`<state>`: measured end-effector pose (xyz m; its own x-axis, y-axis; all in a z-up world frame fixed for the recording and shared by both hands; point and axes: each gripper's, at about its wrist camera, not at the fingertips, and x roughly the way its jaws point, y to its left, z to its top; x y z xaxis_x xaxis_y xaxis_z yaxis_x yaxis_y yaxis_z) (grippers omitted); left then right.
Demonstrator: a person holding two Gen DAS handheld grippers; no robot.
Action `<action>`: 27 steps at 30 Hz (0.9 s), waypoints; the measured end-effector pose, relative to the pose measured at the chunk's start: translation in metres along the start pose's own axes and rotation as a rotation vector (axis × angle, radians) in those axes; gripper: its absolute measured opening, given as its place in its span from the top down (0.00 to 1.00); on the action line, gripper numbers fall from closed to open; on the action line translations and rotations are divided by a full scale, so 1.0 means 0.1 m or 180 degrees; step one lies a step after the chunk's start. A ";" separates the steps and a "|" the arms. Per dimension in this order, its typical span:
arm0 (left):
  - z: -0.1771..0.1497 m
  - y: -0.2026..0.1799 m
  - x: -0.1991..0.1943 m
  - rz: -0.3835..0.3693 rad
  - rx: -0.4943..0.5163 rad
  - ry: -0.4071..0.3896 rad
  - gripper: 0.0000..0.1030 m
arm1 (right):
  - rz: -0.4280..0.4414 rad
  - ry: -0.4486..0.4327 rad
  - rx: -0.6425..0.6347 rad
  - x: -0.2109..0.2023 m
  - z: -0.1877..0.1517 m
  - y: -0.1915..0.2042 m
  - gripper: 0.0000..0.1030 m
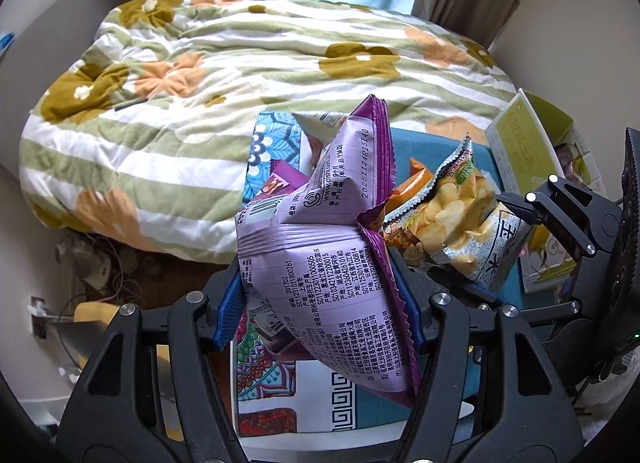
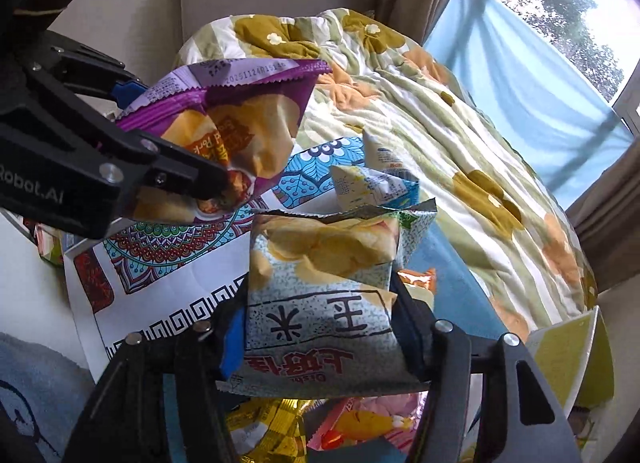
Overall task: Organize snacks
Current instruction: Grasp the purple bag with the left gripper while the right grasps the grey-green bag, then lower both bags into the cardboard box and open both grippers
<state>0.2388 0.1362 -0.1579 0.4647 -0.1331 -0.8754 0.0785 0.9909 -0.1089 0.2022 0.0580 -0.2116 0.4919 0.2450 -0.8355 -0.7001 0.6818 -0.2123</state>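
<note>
The left gripper (image 1: 320,303) is clamped on a purple chip bag (image 1: 324,247), its blue-padded fingers (image 1: 229,311) pinching the bag's lower half so the pack is crumpled and stands up and away from the jaws, printed back panel facing the left wrist camera. From the right wrist view that same gripper (image 2: 180,179) reaches in from the left, pointing slightly downward, with the purple bag (image 2: 240,123) held aloft above the patterned box (image 2: 168,263), its serrated top edge tilted toward the bed.

The right gripper (image 2: 320,335) is closed on a pale blue-grey potato chip bag (image 2: 320,295), one pad (image 2: 234,343) pressing each side of it near the bottom, the bag upright with its opened top sagging forward. In the left wrist view it (image 1: 472,267) comes in from the right side, holding that chip bag (image 1: 460,219) just beside the purple one; whether the two touch is hard to say.

Both bags hang over the blue surface (image 1: 424,147) at the foot of the floral quilt (image 1: 224,75). A small white-and-blue packet (image 2: 372,183) sits in the patterned box beyond the right gripper's bag, an orange packet (image 1: 416,179) lies between the two held bags, and yellow and pink packets (image 2: 360,423) lie below the right gripper. An open green-and-white carton (image 1: 532,151) stands to the right.
</note>
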 end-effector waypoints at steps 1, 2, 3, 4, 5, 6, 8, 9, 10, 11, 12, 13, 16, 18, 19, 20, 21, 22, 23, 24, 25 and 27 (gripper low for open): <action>0.05 -0.07 -0.05 -0.0007 0.0046 -0.0044 0.42 | -0.0044 -0.0034 0.0071 -0.09 -0.01 -0.05 0.44; 0.11 -0.14 -0.11 -0.0024 0.0084 -0.0091 0.42 | -0.0091 -0.0066 0.0149 -0.18 -0.03 -0.11 0.44; 0.17 -0.21 -0.16 -0.0042 0.0120 -0.0140 0.42 | -0.0136 -0.0095 0.0231 -0.26 -0.04 -0.18 0.44; 0.23 -0.29 -0.21 -0.0063 0.0163 -0.0194 0.42 | -0.0179 -0.0122 0.0316 -0.35 -0.06 -0.24 0.44; 0.29 -0.38 -0.26 -0.0085 0.0212 -0.0246 0.42 | -0.0225 -0.0153 0.0410 -0.45 -0.09 -0.31 0.44; 0.34 -0.48 -0.31 -0.0104 0.0265 -0.0296 0.42 | -0.0271 -0.0185 0.0505 -0.56 -0.12 -0.38 0.44; 0.46 -0.70 -0.39 -0.0139 0.0361 -0.0386 0.42 | -0.0349 -0.0248 0.0694 -0.76 -0.19 -0.55 0.44; 0.51 -0.81 -0.41 -0.0163 0.0399 -0.0420 0.42 | -0.0391 -0.0279 0.0793 -0.86 -0.23 -0.65 0.44; 0.55 -0.92 -0.44 -0.0194 0.0433 -0.0459 0.42 | -0.0432 -0.0308 0.0892 -0.95 -0.27 -0.75 0.44; 0.59 -1.04 -0.47 -0.0226 0.0462 -0.0500 0.42 | -0.0467 -0.0334 0.0990 -1.04 -0.31 -0.87 0.44; 0.62 -1.17 -0.49 -0.0262 0.0486 -0.0532 0.42 | -0.0504 -0.0355 0.1092 -1.13 -0.37 -0.97 0.44; 0.65 -1.28 -0.50 -0.0302 0.0506 -0.0555 0.42 | -0.0542 -0.0372 0.1187 -1.22 -0.44 -1.09 0.44; 0.75 -1.68 -0.52 -0.0368 0.0566 -0.0605 0.42 | -0.0668 -0.0402 0.1406 -1.45 -0.66 -1.42 0.44; 0.82 -1.95 -0.50 -0.0403 0.0608 -0.0617 0.42 | -0.0743 -0.0411 0.1523 -1.59 -0.80 -1.64 0.44; 0.85 -2.08 -0.48 -0.0428 0.0625 -0.0618 0.42 | -0.0786 -0.0420 0.1572 -1.66 -0.87 -1.76 0.44; 0.89 -2.22 -0.45 -0.0451 0.0641 -0.0614 0.42 | -0.0827 -0.0428 0.1614 -1.72 -0.94 -1.86 0.44; 0.92 -2.36 -0.41 -0.0469 0.0656 -0.0604 0.42 | -0.0863 -0.0430 0.1654 -1.77 -1.00 -1.96 0.44; 0.96 -2.51 -0.37 -0.0486 0.0666 -0.0592 0.42 | -0.0893 -0.0428 0.1701 -1.82 -1.08 -2.07 0.44; 0.98 -2.64 -0.32 -0.0511 0.0672 -0.0578 0.42 | -0.0913 -0.0426 0.1747 -1.85 -1.13 -2.17 0.44; 1.02 -2.78 -0.26 -0.0540 0.0679 -0.0557 0.42 | -0.0924 -0.0423 0.1793 -1.89 -1.20 -2.27 0.44; 1.05 -2.92 -0.19 -0.0557 0.0690 -0.0530 0.42 | -0.0929 -0.0418 0.1833 -1.91 -1.27 -2.37 0.44; 1.10 -3.18 -0.05 -0.0547 0.0718 -0.0482 0.41 | -0.0933 -0.0415 0.1882 -1.94 -1.38 -2.55 0.44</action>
<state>0.3090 -0.1803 -0.0671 0.5524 -0.3160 -0.7714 0.3529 0.9270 -0.1271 0.2140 -0.2588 -0.0652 0.7030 0.0481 -0.7096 -0.1449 0.9865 -0.0767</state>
